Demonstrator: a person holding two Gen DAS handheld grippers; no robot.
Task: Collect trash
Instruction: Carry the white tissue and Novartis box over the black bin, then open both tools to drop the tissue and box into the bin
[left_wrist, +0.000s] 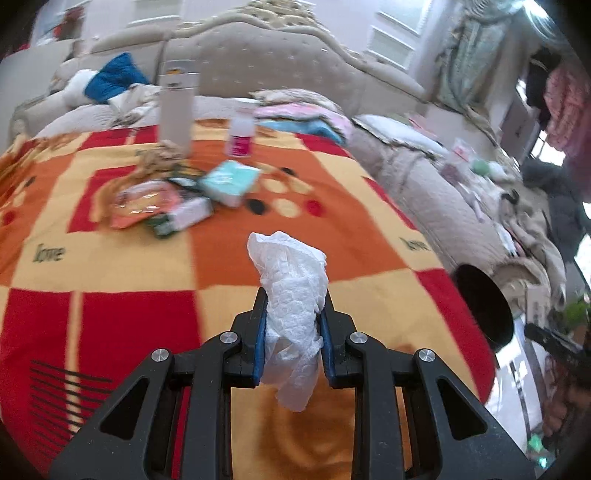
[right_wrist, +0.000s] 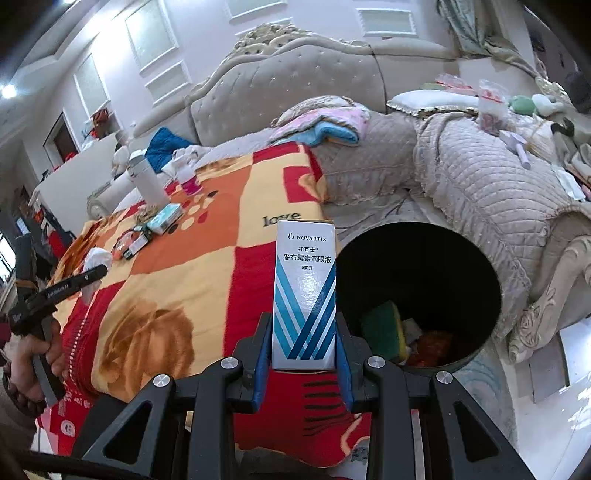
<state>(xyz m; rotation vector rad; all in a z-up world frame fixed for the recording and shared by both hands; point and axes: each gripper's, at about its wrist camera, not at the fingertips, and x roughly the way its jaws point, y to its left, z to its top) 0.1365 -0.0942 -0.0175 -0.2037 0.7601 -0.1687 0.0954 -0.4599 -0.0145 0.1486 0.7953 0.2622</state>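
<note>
Right gripper (right_wrist: 303, 332) pinching an eye-drop box (right_wrist: 304, 291) just left of the bin (right_wrist: 480, 258), w/ a sponge etc already inside. Left gripper (left_wrist: 293, 321) clamped on a crumpled tissue (left_wrist: 291, 317), further from bin. Wrappers pile (left_wrist: 173, 199) farther up the bed still left, so approx halfway imo.

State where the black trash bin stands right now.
The black trash bin stands on the floor at the corner of the bed's orange blanket, right of the eye-drop box in the right gripper; right-wrist view.
</note>
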